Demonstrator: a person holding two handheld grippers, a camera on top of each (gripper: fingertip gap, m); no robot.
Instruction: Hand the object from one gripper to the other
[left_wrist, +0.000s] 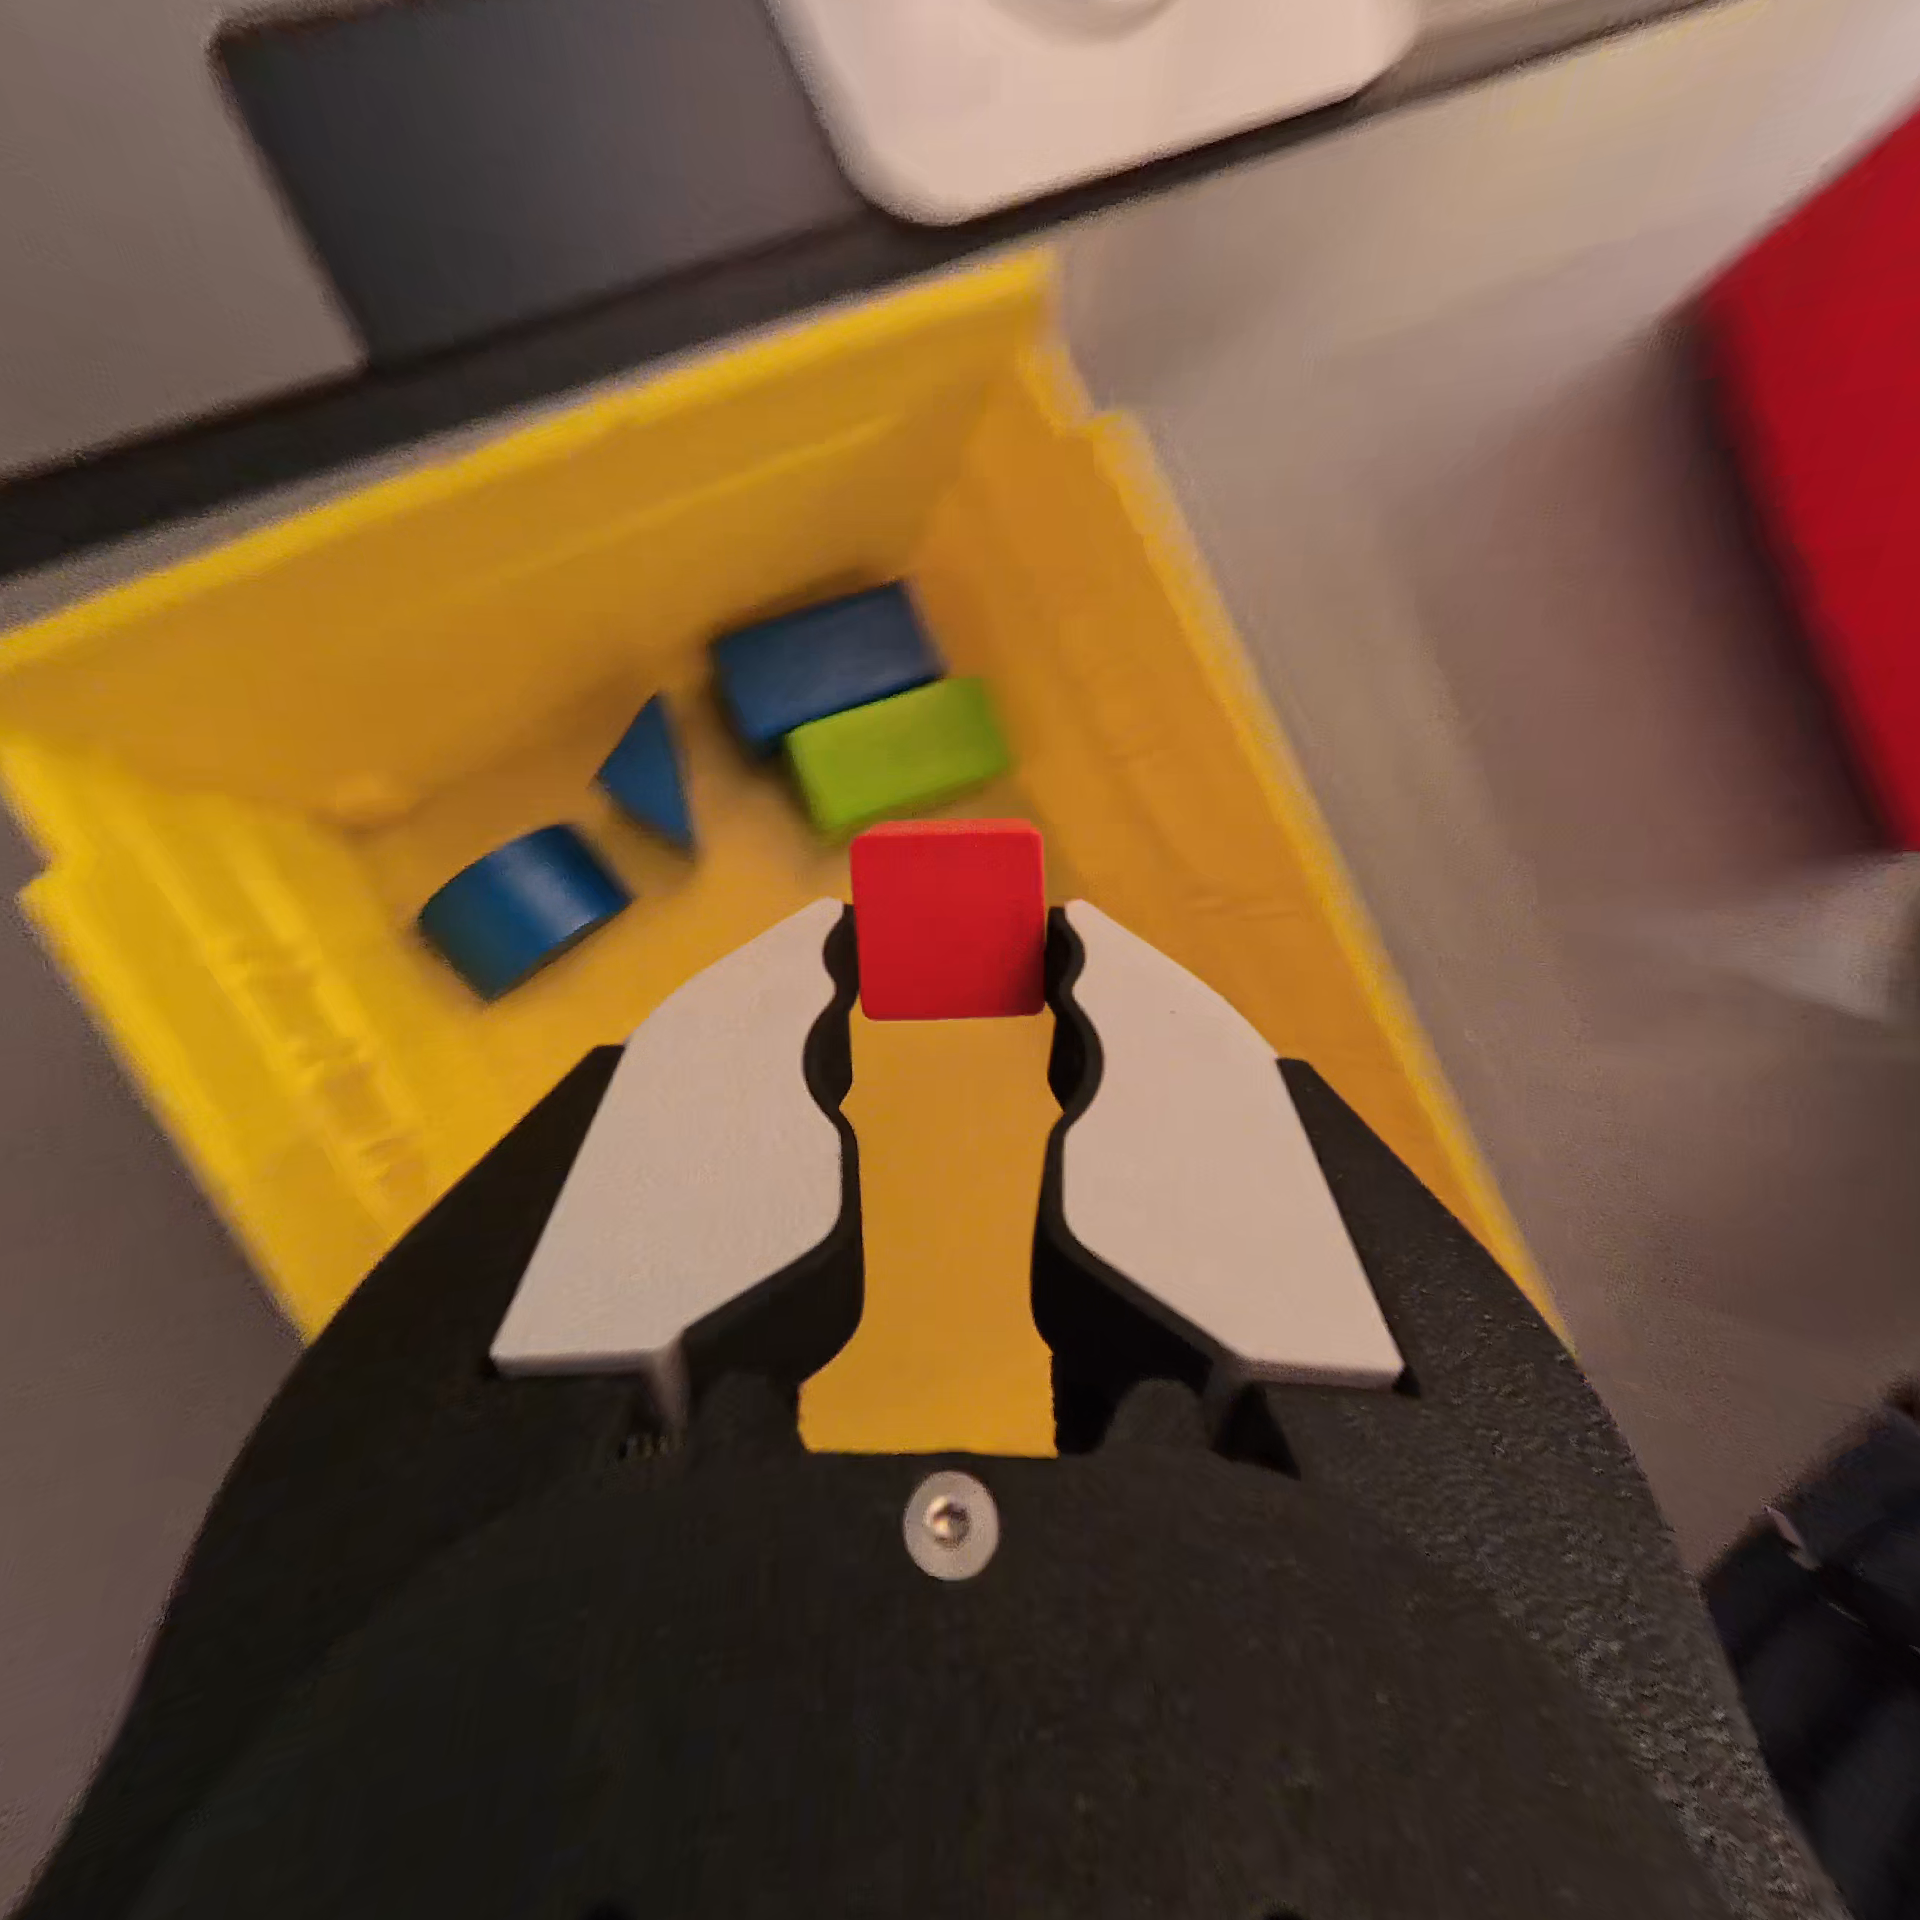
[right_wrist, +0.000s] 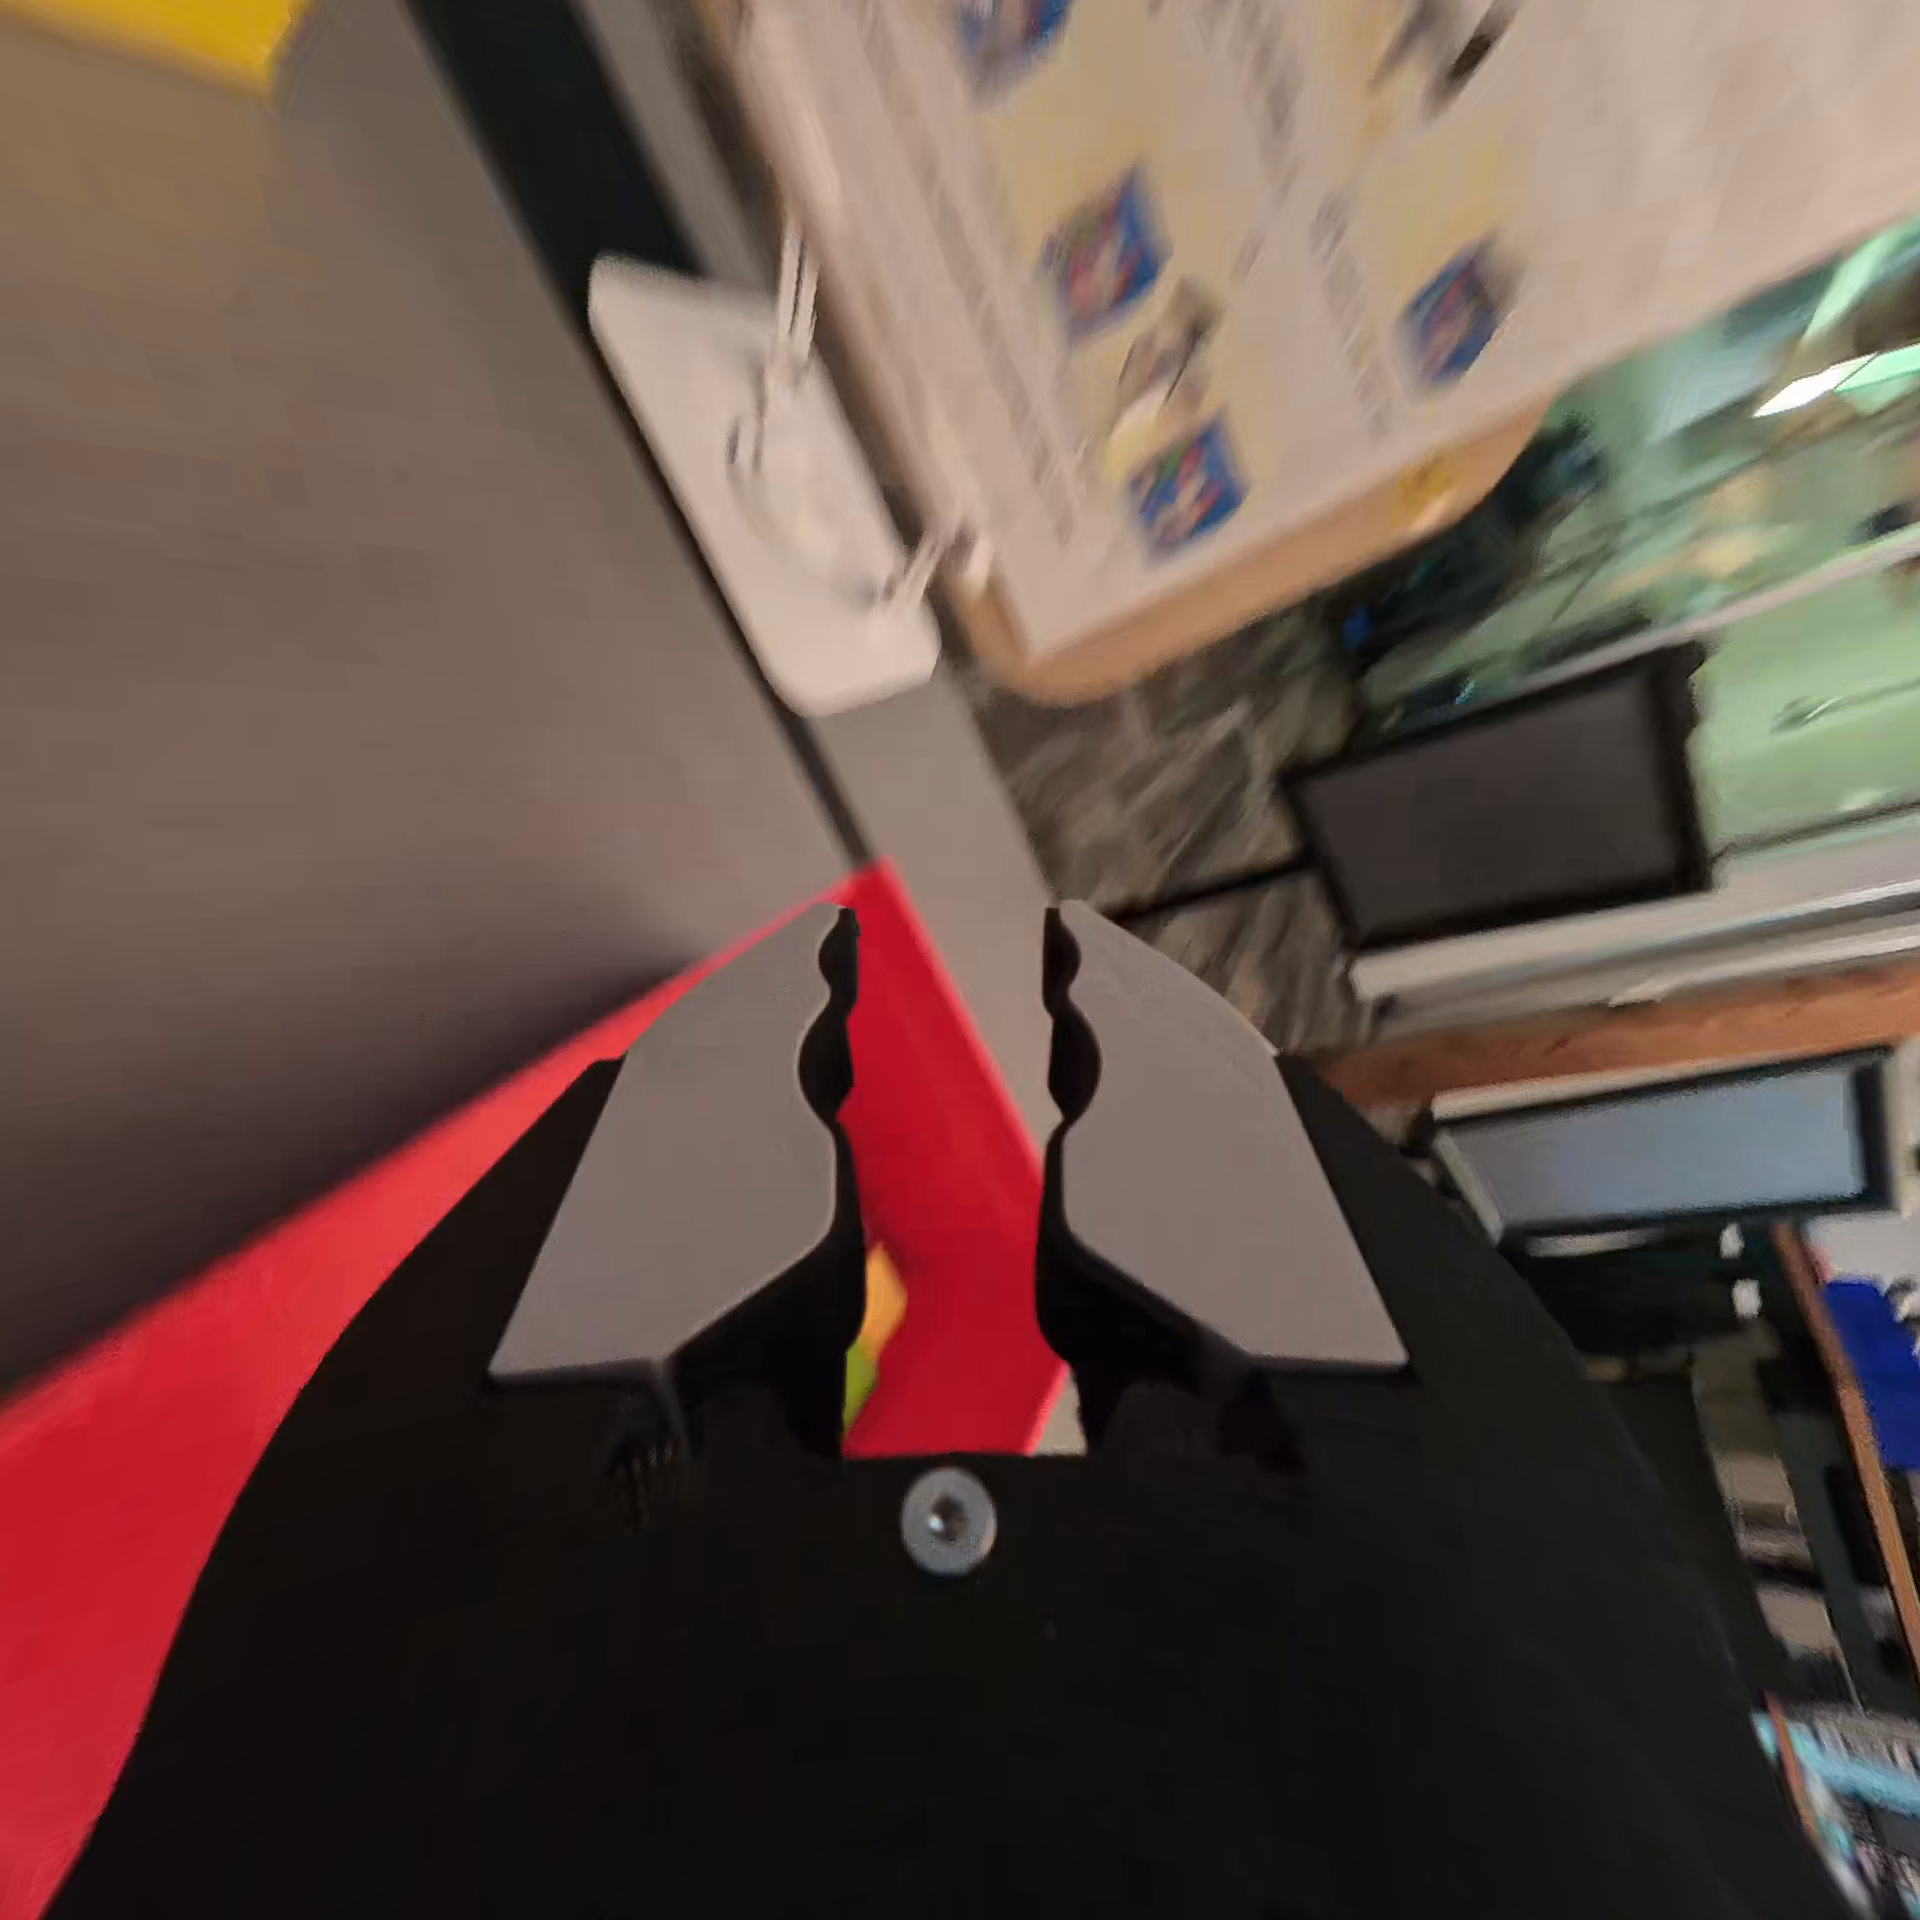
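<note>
My left gripper (left_wrist: 949, 925) pinches the red cube (left_wrist: 948, 916) at its fingertips, above the yellow bin (left_wrist: 582, 582). My right gripper (right_wrist: 951, 925) gapes partway, holding nothing.

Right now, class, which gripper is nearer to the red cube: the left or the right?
Left. The left gripper grips the red cube between its fingertips, above the yellow bin. The right gripper is open and empty, over a red bin; the cube does not show in its view.

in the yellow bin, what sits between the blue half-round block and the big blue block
A small blue triangular block lies between the blue half-round block and the big blue block on the yellow bin floor, touching neither. Only the left wrist view shows it.
</note>
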